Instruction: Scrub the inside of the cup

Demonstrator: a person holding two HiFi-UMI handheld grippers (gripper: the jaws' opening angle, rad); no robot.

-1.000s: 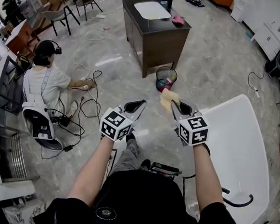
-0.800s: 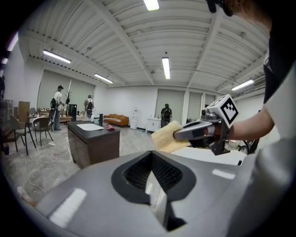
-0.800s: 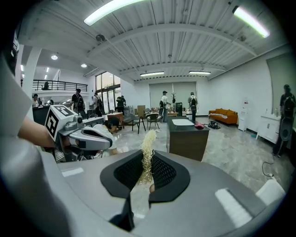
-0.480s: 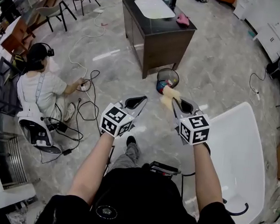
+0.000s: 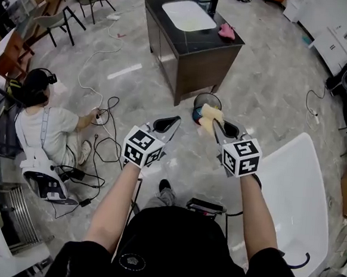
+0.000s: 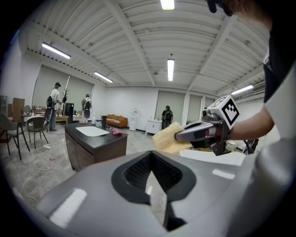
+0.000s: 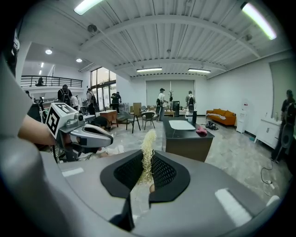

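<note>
- A dark bench (image 5: 199, 44) stands on a glossy grey marble floor (image 5: 267, 82), with a white sink (image 5: 188, 15) set in its top and a pink cloth (image 5: 227, 31) on the top right of the sink
- A bin (image 5: 201, 100) sits on the floor at the bench's near corner
- The left tool (image 5: 173, 123) hangs short of the bench, its jaws closed on nothing
- The right tool (image 5: 217, 125), just beside it, is clamped on a yellow sponge (image 5: 208, 115)
- Left of the bench a person (image 5: 43, 124) sits on the floor among cables (image 5: 105, 132), with chairs (image 5: 51, 21) farther left
- Right of the bench, and nearer, is a white top (image 5: 295, 192)
- The cup cannot be made out on the bench or anywhere around it
</note>
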